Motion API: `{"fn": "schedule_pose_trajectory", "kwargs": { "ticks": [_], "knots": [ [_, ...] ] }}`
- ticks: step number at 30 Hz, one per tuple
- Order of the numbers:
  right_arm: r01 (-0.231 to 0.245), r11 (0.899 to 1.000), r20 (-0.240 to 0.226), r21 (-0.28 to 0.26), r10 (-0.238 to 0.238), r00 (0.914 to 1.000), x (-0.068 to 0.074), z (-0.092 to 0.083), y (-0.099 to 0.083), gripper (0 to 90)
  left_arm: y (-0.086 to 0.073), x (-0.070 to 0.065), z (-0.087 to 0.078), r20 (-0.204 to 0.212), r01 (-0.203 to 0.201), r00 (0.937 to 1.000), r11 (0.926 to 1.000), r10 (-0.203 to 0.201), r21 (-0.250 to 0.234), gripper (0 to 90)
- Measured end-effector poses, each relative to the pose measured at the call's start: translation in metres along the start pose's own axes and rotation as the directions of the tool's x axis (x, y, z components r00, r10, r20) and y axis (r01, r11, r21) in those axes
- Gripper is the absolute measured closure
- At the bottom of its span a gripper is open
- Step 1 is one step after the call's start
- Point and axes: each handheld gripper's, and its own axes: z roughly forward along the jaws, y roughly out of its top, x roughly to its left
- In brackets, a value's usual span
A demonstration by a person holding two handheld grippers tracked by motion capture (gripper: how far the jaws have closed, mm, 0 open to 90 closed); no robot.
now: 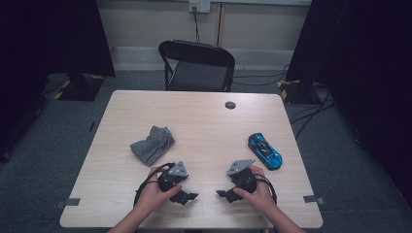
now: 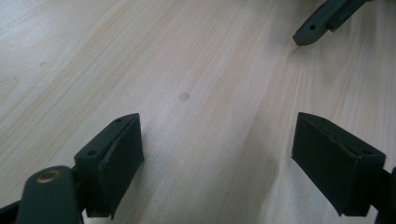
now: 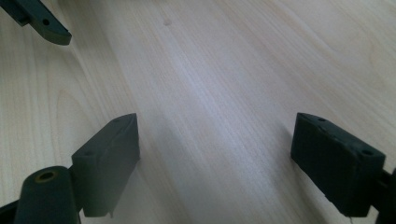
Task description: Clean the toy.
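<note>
Left gripper (image 1: 187, 196) and right gripper (image 1: 224, 194) rest low on the table (image 1: 204, 121) near its front edge, each released, with jaws spread wide and nothing between them. In the left gripper view the two black jaws rise from the bottom corners over bare wood, their lower parts cut off by the frame; a dark jaw tip of the right gripper (image 2: 322, 21) enters at 1 o'clock, the rest of it out of frame. In the right gripper view the left gripper (image 3: 39, 23) likewise shows as a single jaw tip at 11 o'clock. In the high view the jaw tips are small and dark, and the exact gap is hard to read there. The left hand (image 1: 158, 189) wraps its gripper from behind, the forearm entering from 6 o'clock; the right hand (image 1: 257, 189) does the same, and both forearms are cut off by the lower edge. The grippers point inward toward each other, a grey three-cornered plate on top of each. A crumpled grey cloth (image 1: 152, 143) lies at 11 o'clock from the left gripper, near it but apart. A blue toy car (image 1: 265, 150) lies at 2 o'clock from the right gripper, near the table's right edge. A black folding chair (image 1: 198, 65) stands beyond the far edge at 12 o'clock.
</note>
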Motion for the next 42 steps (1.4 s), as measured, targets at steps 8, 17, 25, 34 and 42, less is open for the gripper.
{"fn": "schedule_pose_trajectory", "kwargs": {
  "ticks": [8,17,25,34,42],
  "knots": [
    [0.026,1.000,0.018,-0.007,-0.026,0.9995,0.005,0.001,-0.003,13.9,-0.002,-0.005,0.001,-0.015,-0.056,0.9983,0.9984,0.056,0.004,14.9],
    [0.022,0.997,0.033,-0.079,-0.020,0.9993,0.012,0.004,-0.009,13.2,-0.006,-0.010,0.005,-0.027,-0.119,0.9925,0.9929,0.119,0.002,9.1],
    [0.021,0.996,0.037,-0.092,-0.017,0.9992,0.013,0.004,-0.011,13.1,-0.008,-0.014,0.009,-0.026,-0.138,0.9902,0.9905,0.137,-0.002,0.0],
    [0.018,0.995,0.034,-0.093,-0.015,0.9993,0.012,0.004,-0.011,13.1,-0.008,-0.015,0.009,-0.029,-0.135,0.9905,0.9908,0.135,-0.006,0.0],
    [0.018,0.996,0.028,-0.093,-0.015,0.9995,0.012,0.004,-0.011,12.6,-0.008,-0.014,0.009,-0.027,-0.135,0.9905,0.9909,0.135,-0.004,0.0]
  ]
}}
